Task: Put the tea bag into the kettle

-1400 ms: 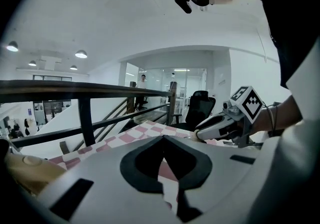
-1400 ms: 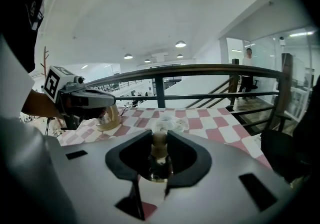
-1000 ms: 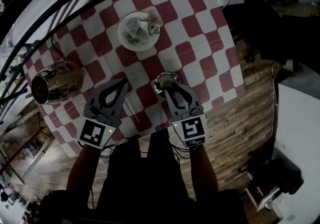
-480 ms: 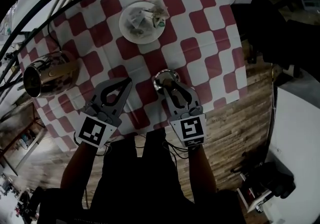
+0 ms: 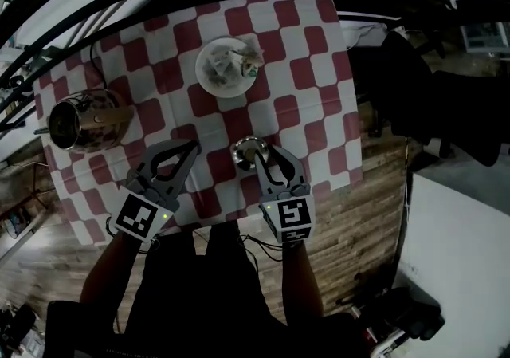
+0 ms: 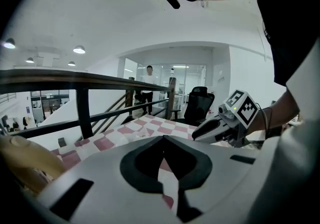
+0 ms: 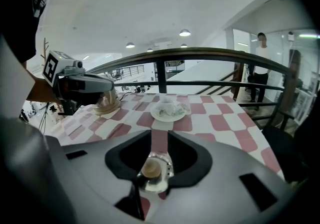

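Teabag (image 5: 241, 64) on plate (image 5: 227, 92), well ahead; rt fingers (image 5: 293, 174) clamp lid (image 5: 245, 151), lt fingers (image 5: 157, 163) closed empty.

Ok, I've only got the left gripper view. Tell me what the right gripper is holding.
Observer: The right gripper is shut on the kettle lid, with its jaws around the knob.
Operator: Now locate the kettle for me.
Observer: The kettle stands uncovered near the left edge of the checked cloth, to the left of the left gripper.
Operator: Find the tea bags too.
Observer: The tea bags lie on a white plate at the far middle of the cloth. Neither gripper is near them.
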A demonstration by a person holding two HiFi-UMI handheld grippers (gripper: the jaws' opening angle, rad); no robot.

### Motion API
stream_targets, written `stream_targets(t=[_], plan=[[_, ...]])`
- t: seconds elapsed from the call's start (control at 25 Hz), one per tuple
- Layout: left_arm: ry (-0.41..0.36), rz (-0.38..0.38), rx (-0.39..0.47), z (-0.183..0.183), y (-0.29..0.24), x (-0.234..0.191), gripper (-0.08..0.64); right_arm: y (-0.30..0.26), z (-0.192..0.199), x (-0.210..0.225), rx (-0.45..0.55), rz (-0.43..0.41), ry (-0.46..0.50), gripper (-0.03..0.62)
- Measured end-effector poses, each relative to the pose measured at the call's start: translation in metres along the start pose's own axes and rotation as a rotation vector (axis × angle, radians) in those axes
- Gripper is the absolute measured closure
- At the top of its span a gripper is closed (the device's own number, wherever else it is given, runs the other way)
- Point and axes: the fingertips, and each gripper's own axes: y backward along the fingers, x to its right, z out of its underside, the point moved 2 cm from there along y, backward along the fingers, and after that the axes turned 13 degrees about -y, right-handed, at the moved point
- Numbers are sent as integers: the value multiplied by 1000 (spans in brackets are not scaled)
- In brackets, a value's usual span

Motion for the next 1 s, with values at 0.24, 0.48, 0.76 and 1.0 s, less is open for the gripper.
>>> stream_targets(t=[0.24,0.48,0.76,1.0], plan=[[-36,-65,6,-9,26,-18,555,-28,-60,-2,55,-19,75,483],[14,-144,-14,13,45,-33,555,-77,-91,-16,39,-71,152,483],[101,-175,-31,44,54,-49,555,-127,-99,-20,-20,-60,181,483],[131,-176,-33,59,55,-64,555,-162,-107,-17,-49,-45,208,483]])
